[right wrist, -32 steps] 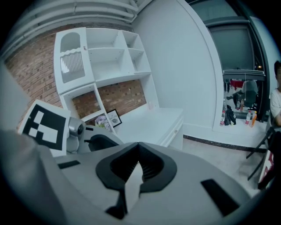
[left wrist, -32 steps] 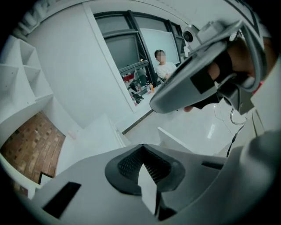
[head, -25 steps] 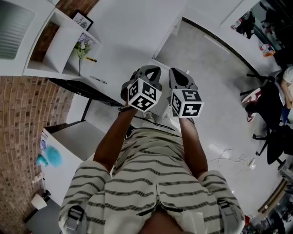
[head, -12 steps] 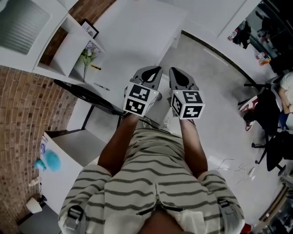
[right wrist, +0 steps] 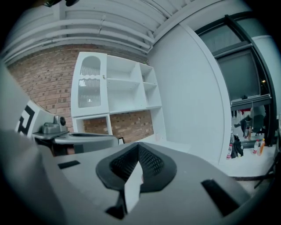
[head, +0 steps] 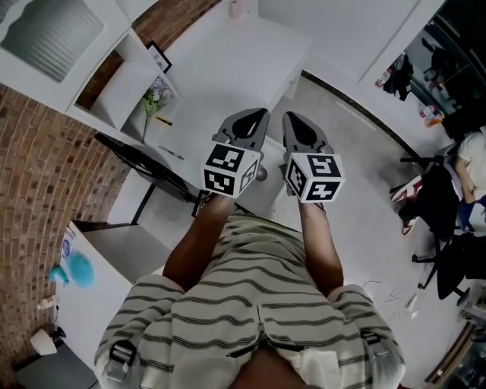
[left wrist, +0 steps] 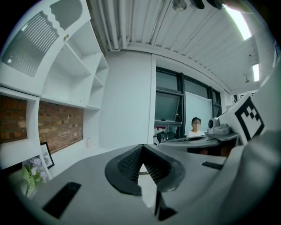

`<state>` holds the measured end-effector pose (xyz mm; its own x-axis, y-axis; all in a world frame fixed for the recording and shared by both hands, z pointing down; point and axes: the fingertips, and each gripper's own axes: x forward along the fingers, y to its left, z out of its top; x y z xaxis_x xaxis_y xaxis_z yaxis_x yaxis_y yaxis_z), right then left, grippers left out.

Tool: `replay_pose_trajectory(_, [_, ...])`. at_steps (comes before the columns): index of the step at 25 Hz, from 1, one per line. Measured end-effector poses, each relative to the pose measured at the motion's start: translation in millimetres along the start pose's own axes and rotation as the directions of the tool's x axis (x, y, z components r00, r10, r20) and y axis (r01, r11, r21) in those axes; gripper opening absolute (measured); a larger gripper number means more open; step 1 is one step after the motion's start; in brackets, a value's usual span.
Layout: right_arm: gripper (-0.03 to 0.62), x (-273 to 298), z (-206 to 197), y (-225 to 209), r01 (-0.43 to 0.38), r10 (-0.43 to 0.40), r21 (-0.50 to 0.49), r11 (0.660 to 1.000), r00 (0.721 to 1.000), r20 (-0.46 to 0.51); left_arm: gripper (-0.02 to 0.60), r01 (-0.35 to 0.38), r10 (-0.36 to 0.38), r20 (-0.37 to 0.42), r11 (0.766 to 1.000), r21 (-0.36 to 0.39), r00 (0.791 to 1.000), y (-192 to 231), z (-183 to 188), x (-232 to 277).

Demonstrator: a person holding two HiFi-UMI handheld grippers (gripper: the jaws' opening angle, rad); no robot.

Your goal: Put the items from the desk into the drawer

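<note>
Both grippers are held up side by side in front of the person's striped shirt. My left gripper (head: 250, 121) (left wrist: 141, 151) is shut with nothing between its jaws. My right gripper (head: 301, 126) (right wrist: 138, 148) is shut and empty too. Beyond them lies the white desk (head: 228, 68). On its left part are a pen (head: 171, 153), a small yellow item (head: 162, 120), a vase of flowers (head: 154, 99) (left wrist: 29, 175) and a framed picture (head: 159, 57) (left wrist: 46, 154). A small cup (head: 235, 7) stands at the far end. I cannot tell where the drawer is.
A white shelf unit (head: 68, 53) (right wrist: 114, 92) stands against the brick wall (head: 30, 190). A dark slanted panel (head: 144, 163) sits at the desk's near left. A white cabinet (head: 106, 258) holds a teal thing (head: 76, 267). Office chairs (head: 448, 205) and a seated person (left wrist: 196, 127) are off to the right.
Both grippers have risen, and the left one has rolled so that its marker cube shows a different side. More of the desk and shelves now shows in the head view.
</note>
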<state>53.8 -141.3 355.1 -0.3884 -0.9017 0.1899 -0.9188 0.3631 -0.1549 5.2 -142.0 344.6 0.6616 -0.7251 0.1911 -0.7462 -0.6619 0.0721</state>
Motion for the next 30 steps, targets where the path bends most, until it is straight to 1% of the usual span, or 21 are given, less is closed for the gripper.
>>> replay_pose_trajectory(4, [0.011, -2, 15, 6, -0.009, 0.01, -0.022, 1.0, 0.999, 0.032, 0.008, -0.014, 0.016, 0.046, 1.0, -0.025, 0.999, -1, 14, -6])
replay_pose_trajectory(12, [0.011, -10, 36, 14, -0.017, 0.021, -0.051, 0.999, 0.996, 0.086, 0.008, -0.043, 0.045, 0.109, 0.999, -0.02, 0.993, -8, 29, -13])
replay_pose_trajectory(18, [0.011, -12, 41, 16, -0.023, 0.027, -0.038, 0.999, 0.994, 0.104, 0.008, -0.031, 0.038, 0.119, 0.997, -0.065, 0.992, -7, 31, -12])
replay_pose_trajectory(30, [0.011, -13, 41, 18, -0.014, 0.02, -0.045, 0.999, 0.993, 0.115, 0.008, -0.026, 0.035, 0.127, 0.997, -0.074, 0.991, -7, 30, -17])
